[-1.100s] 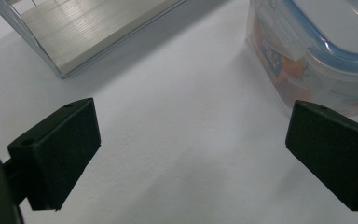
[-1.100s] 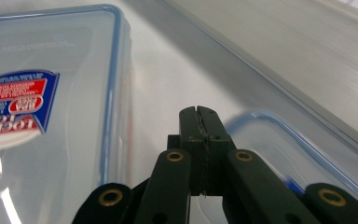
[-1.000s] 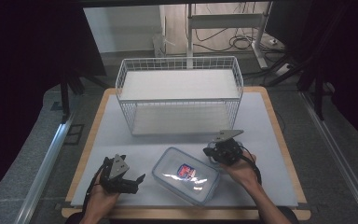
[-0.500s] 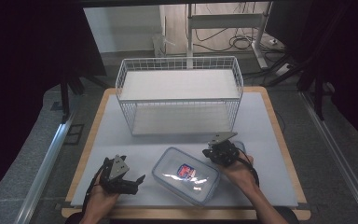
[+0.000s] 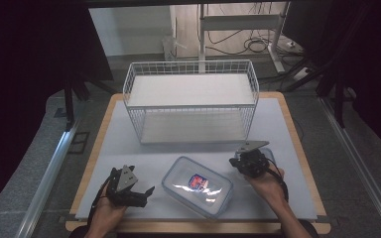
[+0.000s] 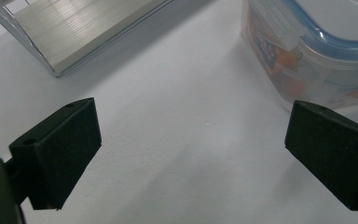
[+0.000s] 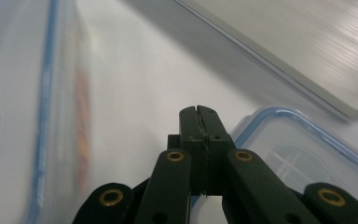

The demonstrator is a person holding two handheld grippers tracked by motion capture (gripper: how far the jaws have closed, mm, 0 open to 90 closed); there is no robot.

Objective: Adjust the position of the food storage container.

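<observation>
A clear lidded food container (image 5: 197, 187) with a blue rim and a red label lies at the front middle of the white mat. My left gripper (image 5: 145, 196) rests on the mat to its left, open, with nothing between its pads (image 6: 65, 149); the container (image 6: 317, 51) sits ahead of it on the right. My right gripper (image 5: 243, 161) is to the container's right, jaws shut (image 7: 199, 114) with nothing seen between them. It hangs over the edge of a loose clear lid (image 7: 303, 154) with a blue rim (image 5: 273, 156). The container's side (image 7: 32, 116) blurs past on its left.
A white wire basket (image 5: 191, 101) with a pale floor stands at the back middle of the mat; its base shows in the left gripper view (image 6: 74, 28) and the right gripper view (image 7: 307, 46). The wooden table edge (image 5: 297, 139) frames the mat. Bare mat lies between basket and container.
My right gripper has shifted a little to the right, away from the container, still shut. The left gripper and the container have not moved.
</observation>
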